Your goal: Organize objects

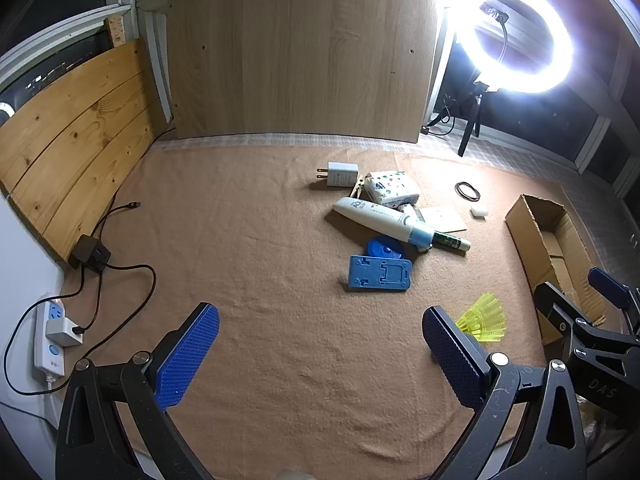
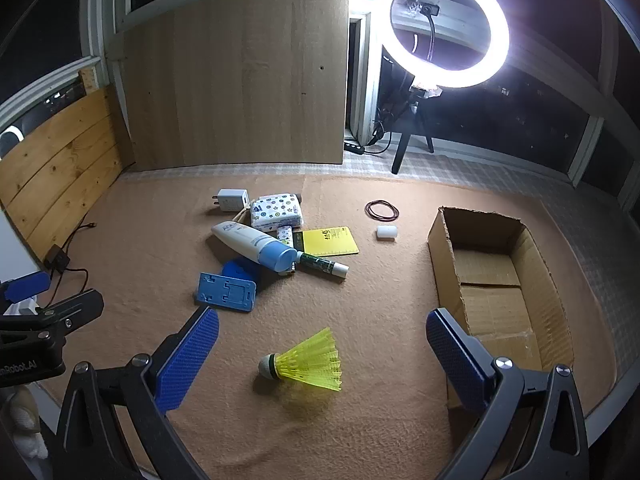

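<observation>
Left gripper [image 1: 320, 344] and right gripper [image 2: 322, 346]: jaws wide apart, nothing between pads. Shuttlecock [image 2: 308, 362] lying on cloth [image 2: 380, 420], just ahead of right gripper. Cardboard box [image 2: 436, 256] to right, open. Bottle [image 2: 256, 246] among clutter beyond.

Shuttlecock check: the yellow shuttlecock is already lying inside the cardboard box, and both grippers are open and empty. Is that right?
Not quite. The yellow shuttlecock lies on the tan cloth, outside the cardboard box, which looks empty; the right wrist view shows it. The left gripper and right gripper are indeed open and empty.
</observation>
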### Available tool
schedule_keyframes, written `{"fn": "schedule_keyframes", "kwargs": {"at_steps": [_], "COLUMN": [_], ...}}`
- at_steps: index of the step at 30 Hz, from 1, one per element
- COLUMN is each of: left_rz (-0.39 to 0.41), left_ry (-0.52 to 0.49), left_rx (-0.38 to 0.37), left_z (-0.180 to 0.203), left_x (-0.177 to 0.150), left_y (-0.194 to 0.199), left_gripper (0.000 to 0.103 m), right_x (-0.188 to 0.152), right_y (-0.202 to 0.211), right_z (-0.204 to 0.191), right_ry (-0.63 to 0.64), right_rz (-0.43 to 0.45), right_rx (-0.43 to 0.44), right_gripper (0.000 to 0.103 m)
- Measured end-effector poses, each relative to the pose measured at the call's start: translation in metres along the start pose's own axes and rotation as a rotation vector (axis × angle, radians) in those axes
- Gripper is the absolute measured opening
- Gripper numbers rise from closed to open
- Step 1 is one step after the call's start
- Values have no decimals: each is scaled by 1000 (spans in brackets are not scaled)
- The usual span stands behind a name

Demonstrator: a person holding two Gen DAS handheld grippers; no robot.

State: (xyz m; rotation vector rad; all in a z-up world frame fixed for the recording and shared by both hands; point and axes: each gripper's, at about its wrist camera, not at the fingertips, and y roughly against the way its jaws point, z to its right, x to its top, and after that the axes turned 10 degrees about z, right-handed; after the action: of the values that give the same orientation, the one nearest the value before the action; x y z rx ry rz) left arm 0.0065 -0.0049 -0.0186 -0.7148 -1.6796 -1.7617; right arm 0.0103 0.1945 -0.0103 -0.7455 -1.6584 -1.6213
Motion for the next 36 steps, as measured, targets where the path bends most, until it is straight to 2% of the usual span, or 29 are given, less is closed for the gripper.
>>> {"fn": "schedule_keyframes", "kwargs": {"at_steps": [36], "left_rz": [-26], "left_ry": [-12], "left_rx": [-21], "left_z": [7], "left_x": [-5], "left_y": [-14], "left_gripper": [103], "right_x": [-4], "right_y": [-9], "right_z": [7], "right_ry": [-13], "right_rz": [-20], "right_rx": [-12], "right_gripper": [102]}}
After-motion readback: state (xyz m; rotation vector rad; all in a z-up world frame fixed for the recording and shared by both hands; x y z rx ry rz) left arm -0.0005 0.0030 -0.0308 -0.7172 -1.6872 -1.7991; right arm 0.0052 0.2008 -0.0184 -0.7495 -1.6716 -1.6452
